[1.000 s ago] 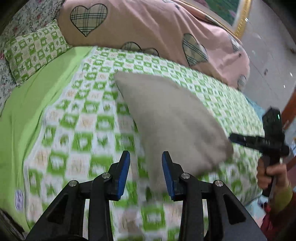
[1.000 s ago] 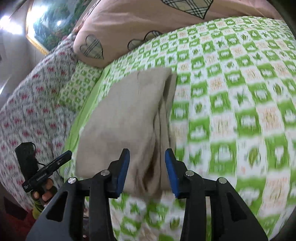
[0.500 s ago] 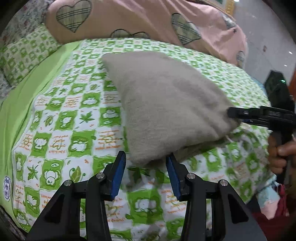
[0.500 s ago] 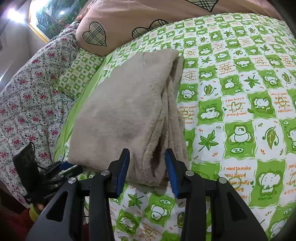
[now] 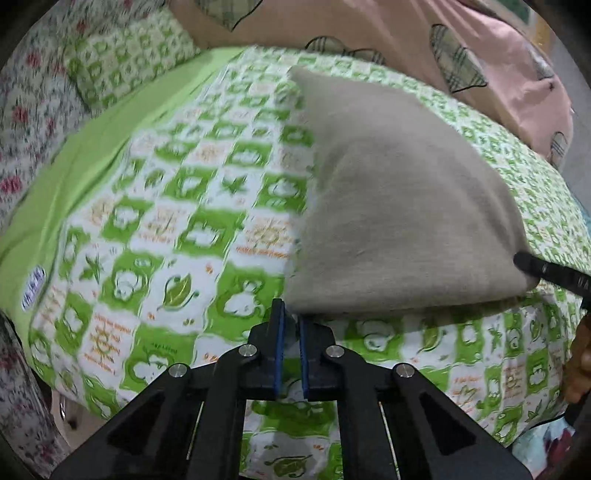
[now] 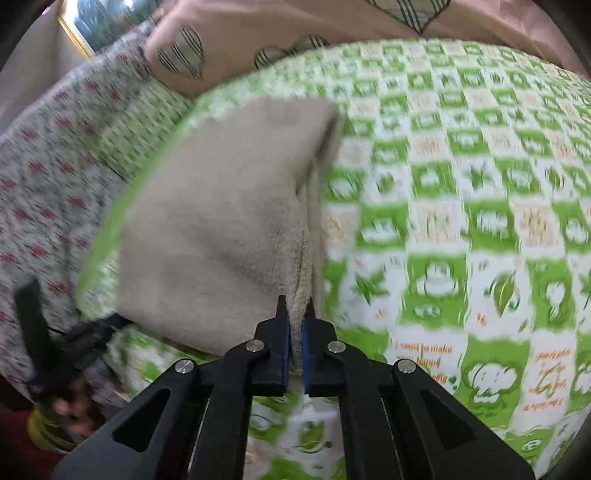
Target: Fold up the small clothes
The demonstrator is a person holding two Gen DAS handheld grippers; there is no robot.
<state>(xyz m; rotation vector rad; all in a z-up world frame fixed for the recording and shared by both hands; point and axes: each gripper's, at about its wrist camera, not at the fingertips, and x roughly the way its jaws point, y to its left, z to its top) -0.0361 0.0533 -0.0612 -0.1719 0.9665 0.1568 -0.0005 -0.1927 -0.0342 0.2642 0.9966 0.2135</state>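
Observation:
A folded beige fleece garment [image 5: 399, 206] lies on a green-and-white checked bedsheet [image 5: 155, 229]. My left gripper [image 5: 290, 321] is shut on the garment's near left corner. My right gripper [image 6: 295, 314] is shut on the garment [image 6: 221, 229] at its near right corner, where the folded layers meet. In the left wrist view the right gripper [image 5: 546, 271] shows at the garment's right corner. In the right wrist view the left gripper [image 6: 85, 332] shows at the garment's left corner, blurred.
A pink quilt with plaid hearts [image 5: 369, 33] lies along the back of the bed. A green checked pillow [image 5: 125, 62] and a floral cover [image 5: 26, 122] are at the left. The bed's near edge [image 5: 332, 454] is just below the grippers.
Both grippers went from open to shut, each closing on a near corner of the beige garment. The views are blurred with motion now.

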